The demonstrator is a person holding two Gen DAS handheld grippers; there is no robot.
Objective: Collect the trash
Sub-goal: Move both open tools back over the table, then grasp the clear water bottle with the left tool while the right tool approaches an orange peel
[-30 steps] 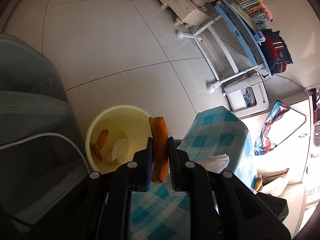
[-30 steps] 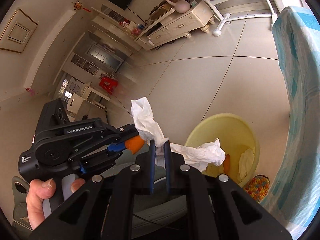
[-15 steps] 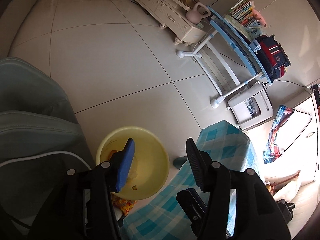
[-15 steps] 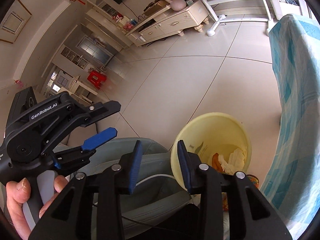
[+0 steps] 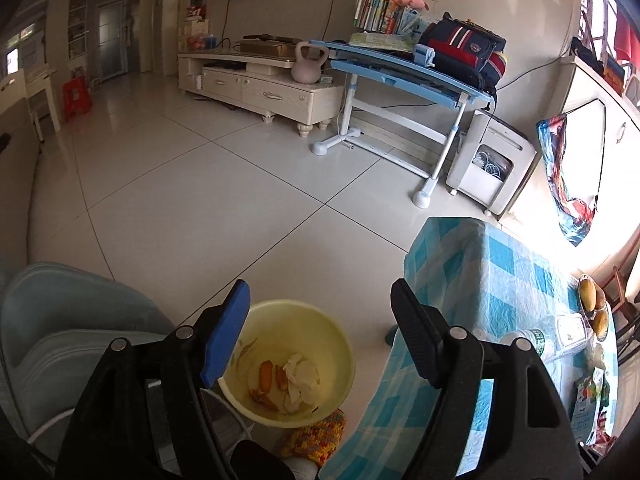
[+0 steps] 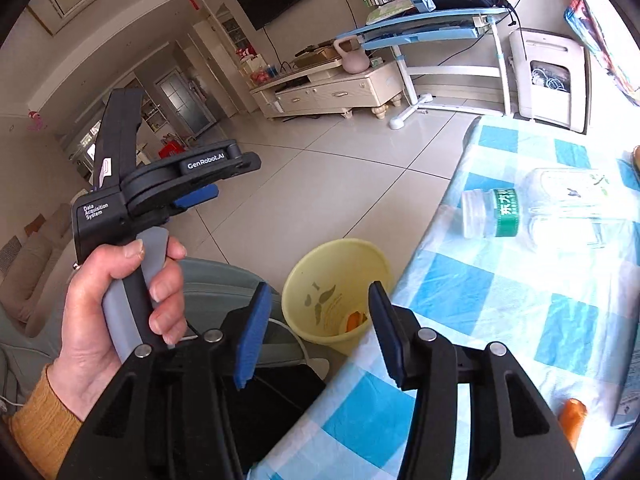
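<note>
Both grippers hang empty above the yellow bin (image 5: 296, 360), jaws opening with nothing between them. The left gripper (image 5: 320, 320) looks straight down on the bin, where orange peel pieces (image 5: 266, 372) and crumpled tissue (image 5: 300, 378) already lie. The right gripper (image 6: 316, 332) straddles the near edge of the blue-checked table (image 6: 500, 300), bin to its left. The next piece of trash, by my reading, is the orange scrap (image 6: 572, 420) at the table's near right corner; it lies right of the right gripper and closer to it than to the left gripper (image 6: 196, 196) held in the person's left hand (image 6: 120, 300). A toppled plastic bottle (image 6: 492, 213) lies farther off, its long axis across the table.
</note>
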